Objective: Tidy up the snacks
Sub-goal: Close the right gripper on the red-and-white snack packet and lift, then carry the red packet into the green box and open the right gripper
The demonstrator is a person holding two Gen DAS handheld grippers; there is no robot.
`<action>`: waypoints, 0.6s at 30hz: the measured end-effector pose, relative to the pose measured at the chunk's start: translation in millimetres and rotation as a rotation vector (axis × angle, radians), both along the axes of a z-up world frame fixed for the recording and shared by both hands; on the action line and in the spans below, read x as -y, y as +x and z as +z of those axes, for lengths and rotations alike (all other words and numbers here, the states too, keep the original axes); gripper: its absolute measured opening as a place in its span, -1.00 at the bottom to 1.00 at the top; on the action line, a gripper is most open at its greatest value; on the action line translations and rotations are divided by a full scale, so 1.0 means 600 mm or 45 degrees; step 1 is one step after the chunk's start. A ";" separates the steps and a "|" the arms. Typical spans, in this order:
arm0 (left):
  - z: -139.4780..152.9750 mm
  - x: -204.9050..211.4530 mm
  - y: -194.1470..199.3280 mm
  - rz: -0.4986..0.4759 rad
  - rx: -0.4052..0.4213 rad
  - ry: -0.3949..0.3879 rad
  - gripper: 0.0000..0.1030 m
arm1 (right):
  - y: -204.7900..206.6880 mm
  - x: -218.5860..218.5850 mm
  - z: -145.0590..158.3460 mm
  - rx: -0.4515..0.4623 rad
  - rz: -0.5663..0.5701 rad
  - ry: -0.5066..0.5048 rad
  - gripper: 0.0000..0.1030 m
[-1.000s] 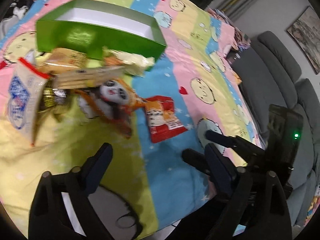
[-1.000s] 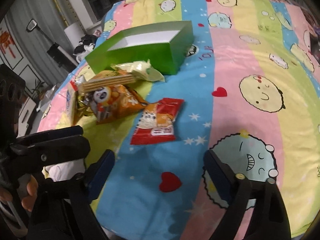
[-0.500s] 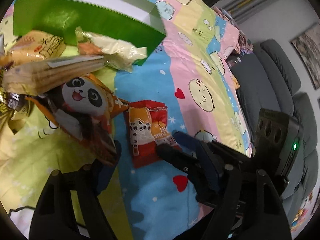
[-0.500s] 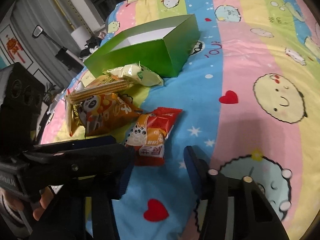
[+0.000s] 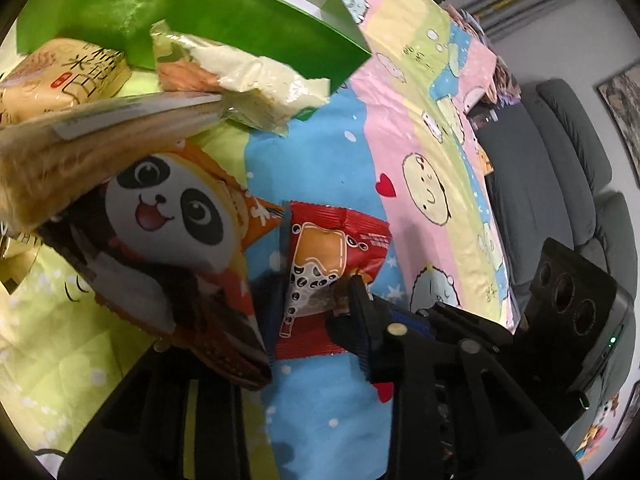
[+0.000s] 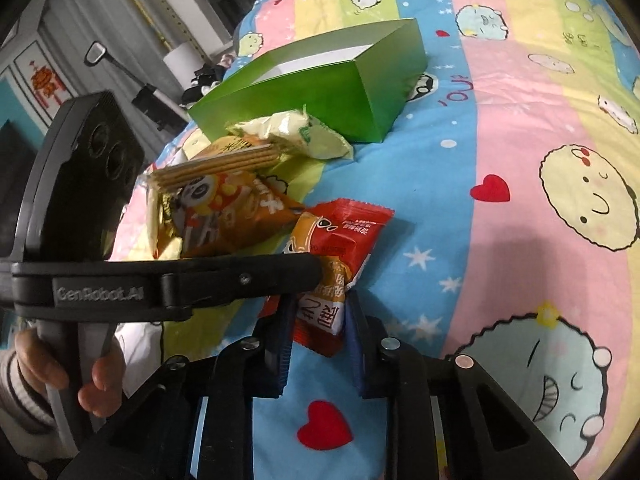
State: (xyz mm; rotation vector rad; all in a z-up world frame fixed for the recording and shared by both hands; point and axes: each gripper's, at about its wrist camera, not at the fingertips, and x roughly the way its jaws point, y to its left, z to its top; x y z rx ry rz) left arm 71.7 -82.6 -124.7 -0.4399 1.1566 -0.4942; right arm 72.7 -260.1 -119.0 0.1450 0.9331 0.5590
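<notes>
So both tools have just clamped shut, and each has a packet now. The right tool [image 6: 318, 340] is clenched on the near end of the red snack packet [image 6: 340, 248], which lies on the bed's cartoon quilt [image 6: 540, 200]. The left tool [image 5: 264, 344] has come down and closed on the lower edge of the panda packet [image 5: 176, 248] right beside it. A second ago both were wide open above the pile, so my guess is we're at the pick-up step; the green box [image 6: 320, 96] sits just behind the heap.

The right wrist view shows the box's open top, plus the person's hand [image 6: 60, 376] on the left tool's handle. The left one shows a grey sofa [image 5: 560, 184] past the bed.
</notes>
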 end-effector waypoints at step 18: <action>0.136 0.001 -0.027 -0.065 0.320 -0.034 -0.50 | -0.058 0.001 0.135 0.282 -0.027 -0.088 -0.63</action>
